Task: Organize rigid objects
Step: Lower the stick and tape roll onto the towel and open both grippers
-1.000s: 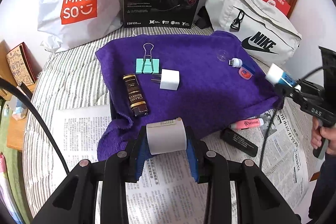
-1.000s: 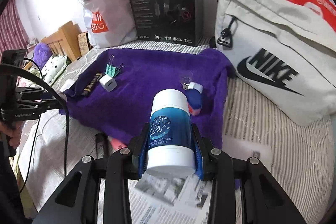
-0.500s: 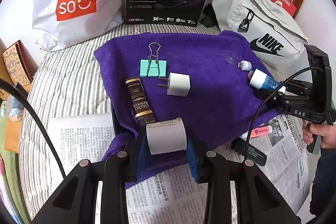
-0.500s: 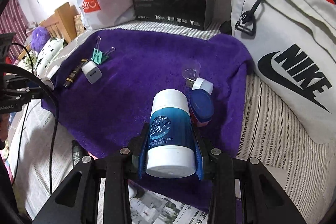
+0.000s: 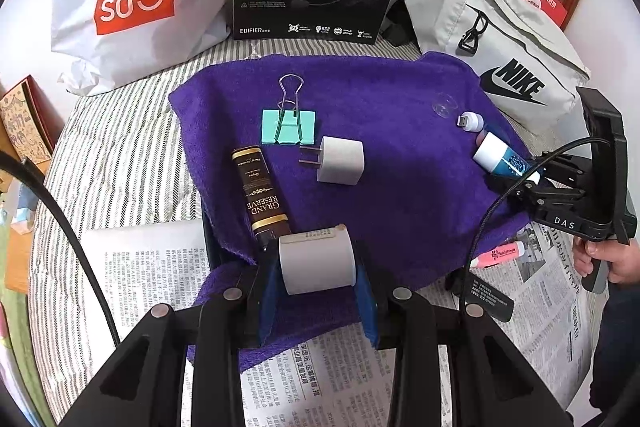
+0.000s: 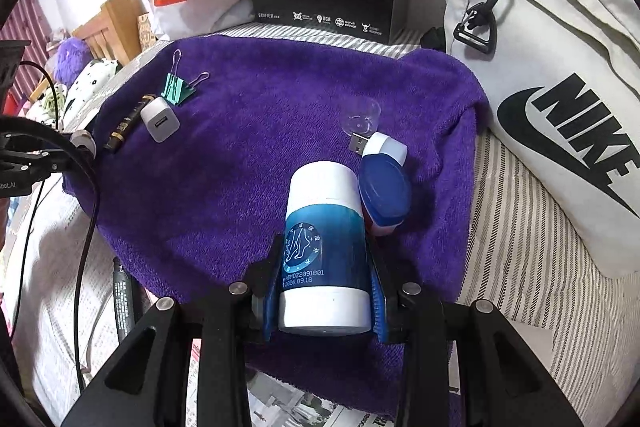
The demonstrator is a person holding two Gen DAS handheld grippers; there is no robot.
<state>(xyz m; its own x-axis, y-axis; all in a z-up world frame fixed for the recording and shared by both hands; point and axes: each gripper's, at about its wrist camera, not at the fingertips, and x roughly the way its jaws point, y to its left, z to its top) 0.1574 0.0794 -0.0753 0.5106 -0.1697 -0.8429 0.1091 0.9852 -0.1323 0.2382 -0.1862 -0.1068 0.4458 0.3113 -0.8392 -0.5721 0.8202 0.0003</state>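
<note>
Blue-and-white bottle (image 6: 325,247), clamped between the right gripper (image 6: 324,291) pads, lies over the purple towel (image 6: 256,155) beside a blue-capped jar (image 6: 385,193). Left gripper (image 5: 318,291) grips a white roll (image 5: 317,259) at the towel's near edge.

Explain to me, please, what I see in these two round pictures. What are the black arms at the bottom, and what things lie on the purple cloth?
There is no robot here. A person holds a two-finger gripper in each hand, and each gripper carries a wide-angle camera looking along its fingers.

In the left camera's picture, the left gripper clamps a white paper roll. In the right camera's picture, the right gripper clamps a blue and white bottle.

On the purple towel lie a green binder clip, a white charger plug, a brown Grand Reserve stick, a small white USB device and a blue-lidded jar.
</note>
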